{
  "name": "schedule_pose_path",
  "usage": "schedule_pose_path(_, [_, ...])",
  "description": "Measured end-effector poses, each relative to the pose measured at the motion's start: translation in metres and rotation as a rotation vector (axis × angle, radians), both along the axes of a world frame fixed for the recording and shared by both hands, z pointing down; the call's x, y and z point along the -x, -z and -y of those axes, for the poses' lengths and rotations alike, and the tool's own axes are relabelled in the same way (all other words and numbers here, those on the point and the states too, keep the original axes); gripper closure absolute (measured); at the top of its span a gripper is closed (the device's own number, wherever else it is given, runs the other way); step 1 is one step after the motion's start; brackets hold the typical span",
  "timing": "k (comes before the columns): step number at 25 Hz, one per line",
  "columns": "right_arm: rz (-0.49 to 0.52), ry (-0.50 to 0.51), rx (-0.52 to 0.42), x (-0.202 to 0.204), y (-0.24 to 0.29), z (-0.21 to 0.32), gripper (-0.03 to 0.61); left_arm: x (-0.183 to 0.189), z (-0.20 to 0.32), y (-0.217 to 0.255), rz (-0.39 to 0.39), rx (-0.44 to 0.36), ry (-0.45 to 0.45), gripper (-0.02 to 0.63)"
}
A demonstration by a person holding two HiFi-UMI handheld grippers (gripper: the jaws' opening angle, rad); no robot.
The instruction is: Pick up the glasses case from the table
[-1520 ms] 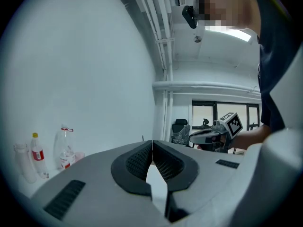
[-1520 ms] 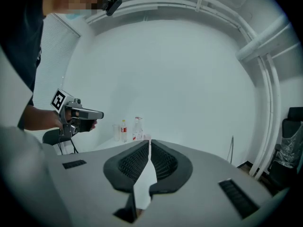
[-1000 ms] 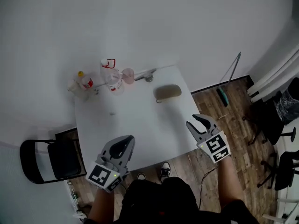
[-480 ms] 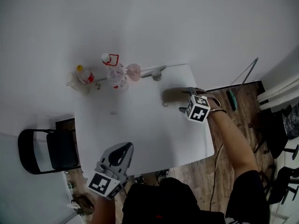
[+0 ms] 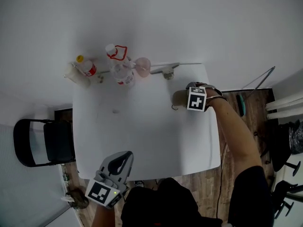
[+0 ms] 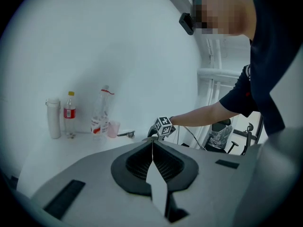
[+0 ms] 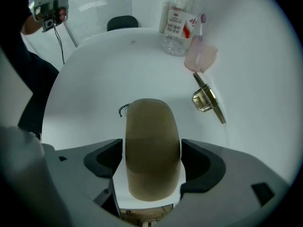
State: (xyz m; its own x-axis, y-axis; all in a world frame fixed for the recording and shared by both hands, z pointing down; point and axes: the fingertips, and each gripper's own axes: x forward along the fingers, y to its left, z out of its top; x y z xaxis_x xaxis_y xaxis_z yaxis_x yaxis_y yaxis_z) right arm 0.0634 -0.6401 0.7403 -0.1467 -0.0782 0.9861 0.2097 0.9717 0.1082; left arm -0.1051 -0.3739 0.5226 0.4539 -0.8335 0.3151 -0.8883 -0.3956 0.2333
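The glasses case (image 7: 152, 145) looks like matt, softly napped tan cloth, and it lies on a table (image 7: 94, 74) with a smooth white top of faint sheen. Beside it are a translucent pink plastic cup (image 7: 201, 56), a clear glossy plastic bottle (image 7: 176, 32) and a shiny brass-toned metal fitting (image 7: 204, 100). The floor (image 5: 236, 171) is brown wood plank.
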Motion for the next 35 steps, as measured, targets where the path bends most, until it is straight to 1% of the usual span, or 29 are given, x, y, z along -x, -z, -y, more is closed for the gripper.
schedule_pose_path(3, [-0.047,0.017,0.050,-0.001,-0.011,0.004,0.209,0.002,0.000,-0.005,-0.012,0.012,0.023,0.592])
schedule_pose_path(6, [-0.074,0.033,0.056,-0.002,-0.017,0.009,0.209,0.007,-0.004,-0.008,-0.018,0.026,0.046,0.592])
schedule_pose_path(8, [-0.087,0.041,0.075,-0.001,-0.021,0.008,0.207,0.010,-0.008,-0.011,-0.009,0.035,0.052,0.592])
schedule_pose_path(11, [-0.091,0.047,0.103,-0.002,-0.023,0.007,0.204,0.009,-0.009,-0.009,-0.036,0.050,0.066,0.592])
schedule_pose_path(13, [-0.080,0.047,0.093,-0.001,-0.022,0.008,0.204,0.010,-0.010,-0.009,-0.041,0.051,0.066,0.592])
schedule_pose_path(15, [-0.055,0.038,0.059,0.000,-0.020,0.008,0.204,0.011,-0.012,-0.008,-0.038,0.049,0.059,0.592])
schedule_pose_path(17, [0.006,0.007,0.016,0.002,-0.010,0.007,0.204,0.012,-0.014,-0.005,-0.034,0.043,0.048,0.592])
schedule_pose_path(19, [0.096,-0.044,-0.033,0.007,0.009,0.005,0.204,0.014,-0.016,-0.001,-0.030,0.032,0.036,0.592])
schedule_pose_path(22, [0.254,-0.144,-0.106,0.012,0.051,-0.007,0.204,0.018,-0.019,0.007,-0.033,0.011,0.017,0.592])
schedule_pose_path(24, [0.367,-0.218,-0.113,0.015,0.081,-0.024,0.204,0.021,-0.022,0.014,-0.038,-0.007,-0.002,0.592])
schedule_pose_path(26, [0.461,-0.273,-0.103,0.018,0.111,-0.044,0.204,0.025,-0.025,0.023,-0.041,-0.032,-0.025,0.592])
schedule_pose_path(28, [0.543,-0.323,-0.116,0.023,0.145,-0.068,0.204,0.030,-0.031,0.032,-0.041,-0.059,-0.052,0.592])
schedule_pose_path(32, [0.762,-0.468,-0.180,0.035,0.221,-0.129,0.204,0.040,-0.051,0.053,-0.045,-0.105,-0.109,0.592])
schedule_pose_path(35, [0.894,-0.576,-0.245,0.036,0.267,-0.186,0.204,0.049,-0.074,0.073,-0.007,-0.165,-0.177,0.592])
